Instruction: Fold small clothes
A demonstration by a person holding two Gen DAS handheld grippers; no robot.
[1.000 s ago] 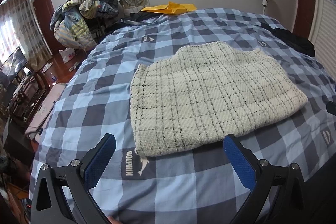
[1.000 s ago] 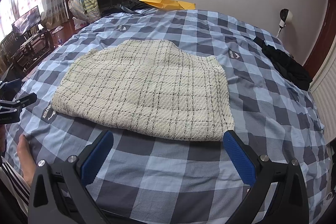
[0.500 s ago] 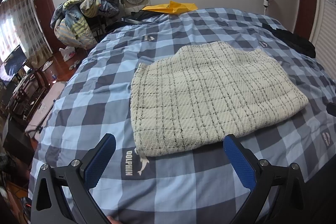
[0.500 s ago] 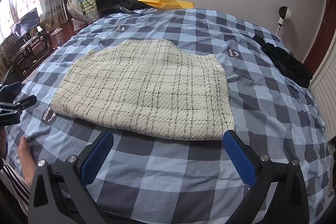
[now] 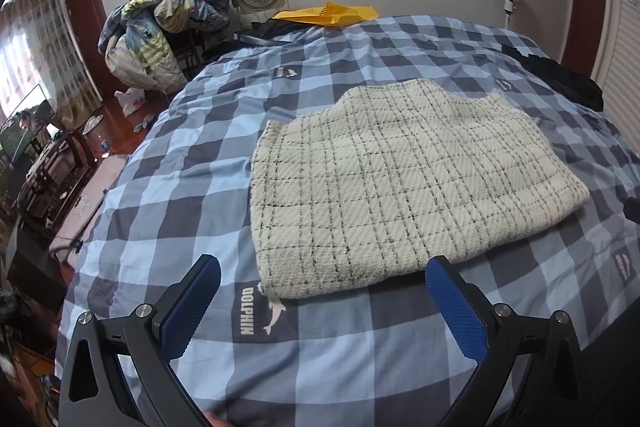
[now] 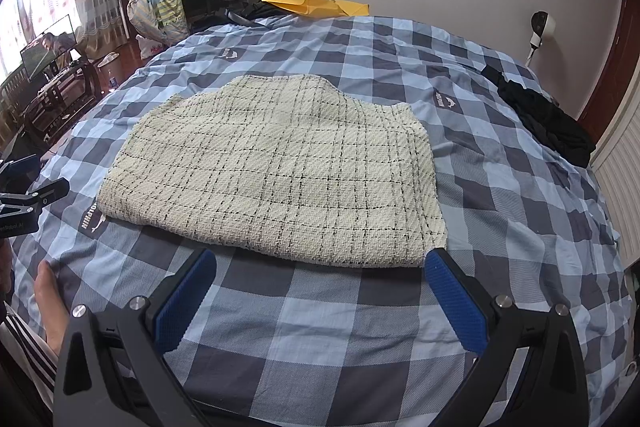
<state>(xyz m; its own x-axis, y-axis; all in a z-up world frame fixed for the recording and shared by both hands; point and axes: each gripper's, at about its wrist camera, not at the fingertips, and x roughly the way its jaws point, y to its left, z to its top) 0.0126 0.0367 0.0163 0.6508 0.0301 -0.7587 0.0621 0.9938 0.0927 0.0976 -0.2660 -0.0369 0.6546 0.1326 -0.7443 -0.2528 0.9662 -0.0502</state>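
Lying flat at the centre of both frames on a blue checked bedspread (image 5: pixel 192 155): one cream woven garment (image 5: pixel 400 187) with a thin black grid (thick, textured weave, apparently already doubled over once). Handling, judged: soft and limp, moderately heavy for its size, not slippery, not fragile; likely to sag between two pinch points. Suggested holds: the near corners, at lower centre-left of the left view and lower right of the right view (image 6: pixel 420 255), pinching both layers together. Left gripper (image 5: pixel 322 301): jaws spread wide, empty, just short of the near hem. Right gripper (image 6: pixel 320 297): likewise released, empty. Black clothing (image 6: pixel 548 123) lies well apart, right edge of frame.
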